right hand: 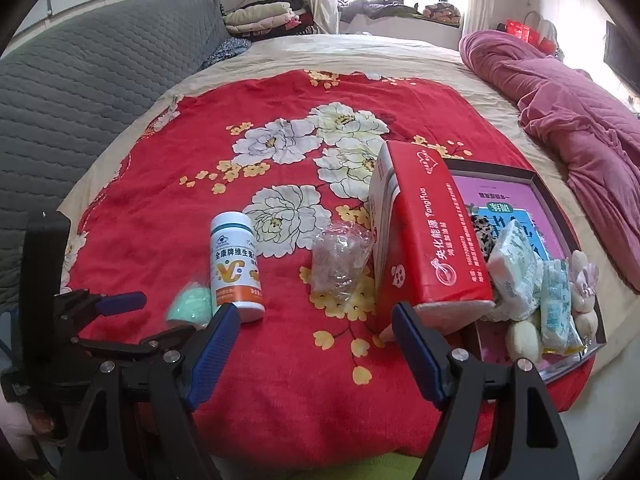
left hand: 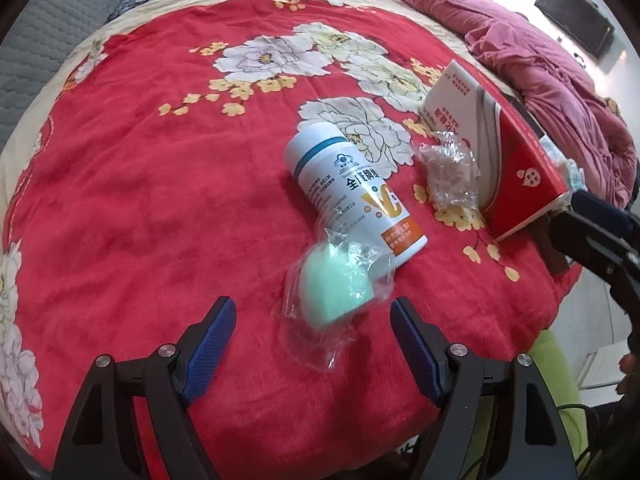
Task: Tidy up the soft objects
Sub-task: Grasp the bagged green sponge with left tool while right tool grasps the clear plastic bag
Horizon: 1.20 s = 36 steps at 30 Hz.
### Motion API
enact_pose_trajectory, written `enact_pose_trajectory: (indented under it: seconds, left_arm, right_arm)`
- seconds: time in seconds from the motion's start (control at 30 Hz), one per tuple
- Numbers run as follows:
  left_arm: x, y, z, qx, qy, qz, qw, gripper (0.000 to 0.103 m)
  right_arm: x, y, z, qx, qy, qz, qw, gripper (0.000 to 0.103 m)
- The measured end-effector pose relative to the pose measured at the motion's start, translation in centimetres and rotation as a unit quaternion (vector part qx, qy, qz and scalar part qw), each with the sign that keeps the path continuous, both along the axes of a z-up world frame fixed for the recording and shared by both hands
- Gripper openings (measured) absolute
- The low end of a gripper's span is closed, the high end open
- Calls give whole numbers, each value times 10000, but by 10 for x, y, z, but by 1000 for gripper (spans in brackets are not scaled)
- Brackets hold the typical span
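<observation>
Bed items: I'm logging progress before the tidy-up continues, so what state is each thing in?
Left gripper: open, empty.
Right gripper: open, empty.
Green sponge: in clear wrapper, on blanket.
Vitamin bottle: capped, lying down.
Empty wrapper: crumpled.
Red box: tilted against tray.
Tray: holds several soft items.

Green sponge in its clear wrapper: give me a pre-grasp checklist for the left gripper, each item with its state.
1. Left gripper open and empty: ok.
2. Green sponge ahead, roughly between the fingers: ok.
3. Sponge clear of the vitamin bottle: not ok, its wrapper touches the bottle's base.
4. Right gripper open, empty, out of the way: ok.
5. Tray has room for the sponge: cannot tell, the red box leans over it.
</observation>
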<state>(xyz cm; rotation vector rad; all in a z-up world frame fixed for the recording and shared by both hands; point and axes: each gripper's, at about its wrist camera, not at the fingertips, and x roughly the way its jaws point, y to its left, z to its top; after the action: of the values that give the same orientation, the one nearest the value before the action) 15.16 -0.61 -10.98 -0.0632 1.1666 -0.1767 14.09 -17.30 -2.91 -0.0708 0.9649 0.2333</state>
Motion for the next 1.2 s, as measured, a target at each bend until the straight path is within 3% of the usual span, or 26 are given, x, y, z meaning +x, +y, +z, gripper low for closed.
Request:
enact_pose_trajectory:
  seconds: [0.23,0.5,0.67,0.87,1.0,1.2]
  left_arm:
    - [11,8,-8,-78,35,112,9999,80]
    - [21,25,-11,-263,26,221,9994,80]
    - [26,30,-15,-364,45,230,9991,80]
    - [32,36,-20,-477,62,268,9985,80]
    - [38,38,-21,-535,37,285,9982,80]
    - [48,38,-25,-560,56,316,9979,80]
  right_arm:
    - [32,22,-9,-288,155,4,9995,78]
    - [75,45,-40,-1338,490,-291,9894,78]
    - [86,52,-58,-1662,644,-409,9831,76]
    - [100,60,-79,-2272,749,-540,9694,61]
    - [105,66,-89,-2509,729,-526,9638,60]
    - [112,68,-96,-2520,767,-461,9636,53]
